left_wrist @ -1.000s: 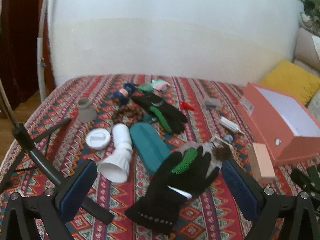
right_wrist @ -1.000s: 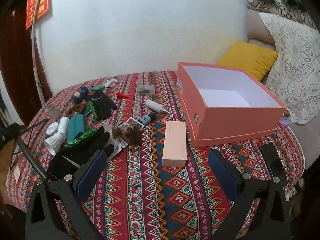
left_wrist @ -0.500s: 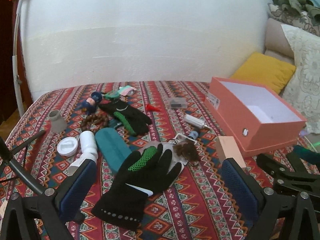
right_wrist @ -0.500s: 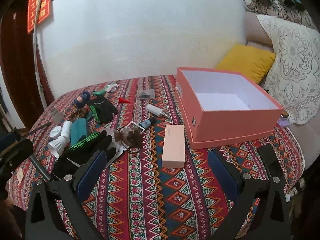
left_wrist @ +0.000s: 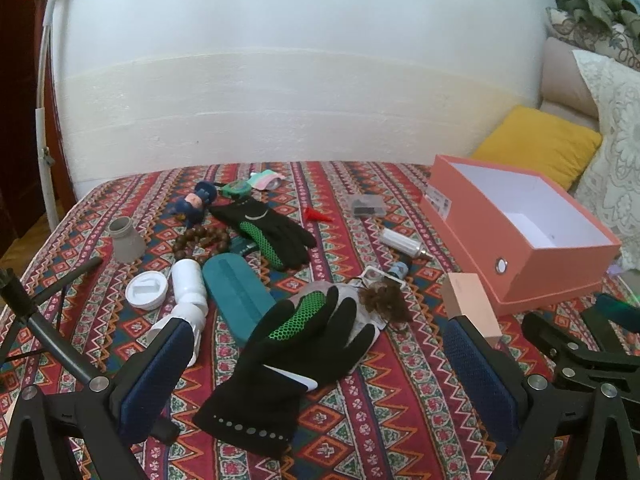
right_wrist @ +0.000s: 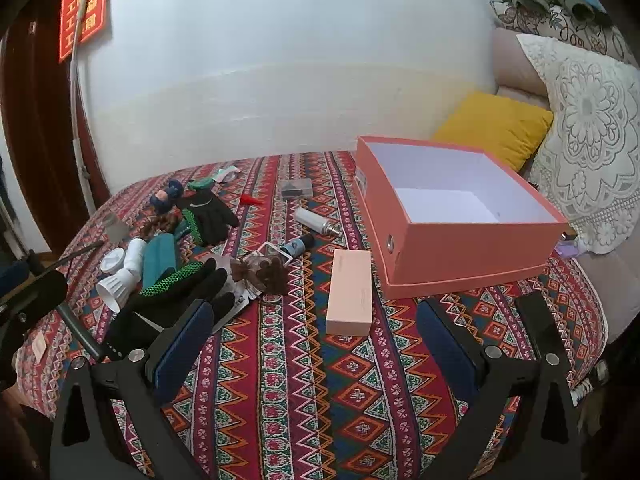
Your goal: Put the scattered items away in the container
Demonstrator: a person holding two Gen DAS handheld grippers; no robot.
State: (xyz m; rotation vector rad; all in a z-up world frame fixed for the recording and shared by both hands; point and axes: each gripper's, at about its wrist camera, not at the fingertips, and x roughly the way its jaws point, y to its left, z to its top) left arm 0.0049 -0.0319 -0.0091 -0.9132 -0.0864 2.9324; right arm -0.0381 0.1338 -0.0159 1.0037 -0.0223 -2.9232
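Observation:
An open salmon-pink box [left_wrist: 520, 240] [right_wrist: 460, 240] stands on the right of a patterned bedspread, with nothing inside it. Scattered left of it lie a black-and-green glove [left_wrist: 296, 352] [right_wrist: 172, 292], a second glove [left_wrist: 272, 232], a teal case [left_wrist: 236, 292], a white bottle [left_wrist: 188, 284], a white lid [left_wrist: 146, 290], wooden beads [left_wrist: 200, 238], a brown furry piece [left_wrist: 384, 300] and a pink flat box [left_wrist: 470, 304] [right_wrist: 350, 292]. My left gripper [left_wrist: 316, 360] hangs open just above the near glove. Open too, my right gripper [right_wrist: 316, 348] hovers before the pink flat box.
A yellow cushion [right_wrist: 492, 128] and a lace-covered pillow [right_wrist: 588, 132] sit behind the box. A white wall backs the bed. Black tripod legs [left_wrist: 40, 320] cross the left edge. A small tube [right_wrist: 316, 220], a clear case [right_wrist: 296, 189] and a red cone [right_wrist: 250, 199] lie mid-bed.
The left wrist view swung right and pulled back, bringing the whole pink box into sight; the glove now sits lower and centred. The right view barely shifted. Nothing was grasped.

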